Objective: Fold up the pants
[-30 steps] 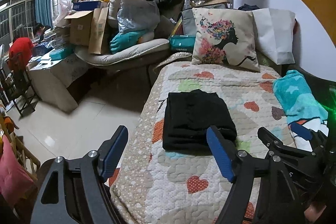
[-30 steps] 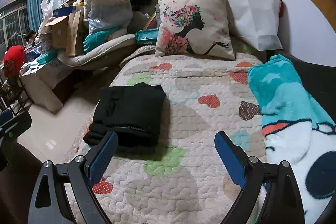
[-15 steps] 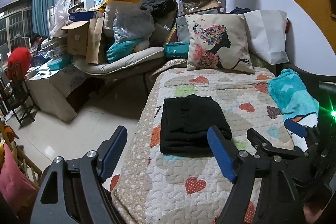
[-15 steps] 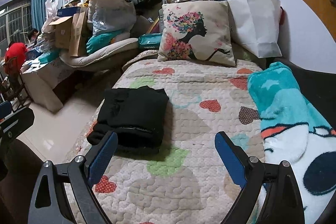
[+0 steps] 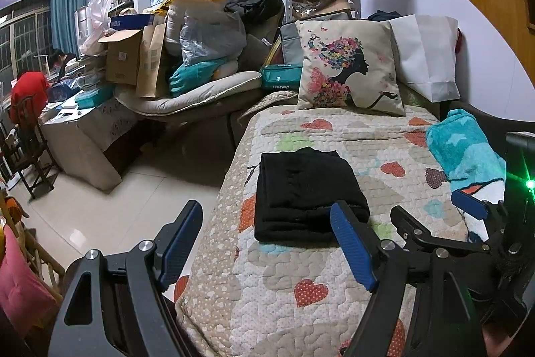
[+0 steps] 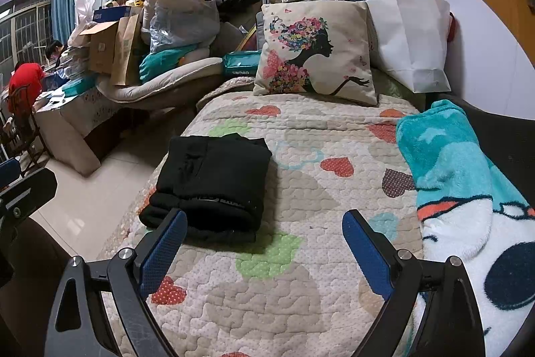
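Note:
The black pants [image 5: 306, 189] lie folded in a compact rectangle on the heart-patterned quilt [image 5: 334, 290], near its left edge; they also show in the right wrist view [image 6: 214, 183]. My left gripper [image 5: 267, 243] is open and empty, held back from the pants over the quilt's near corner. My right gripper [image 6: 264, 250] is open and empty, held above the quilt just in front of the pants. The right gripper also shows at the right of the left wrist view [image 5: 468, 223].
A teal and white plush blanket [image 6: 468, 189] lies along the quilt's right side. A printed pillow [image 6: 314, 52] and a white bag [image 6: 408, 39] lean at the far end. The tiled floor [image 5: 100, 189] drops off left of the bed, with piled boxes and bags [image 5: 167, 56] beyond.
Both grippers have drawn back and up from the folded pants, which look a little farther away. The pants have not moved.

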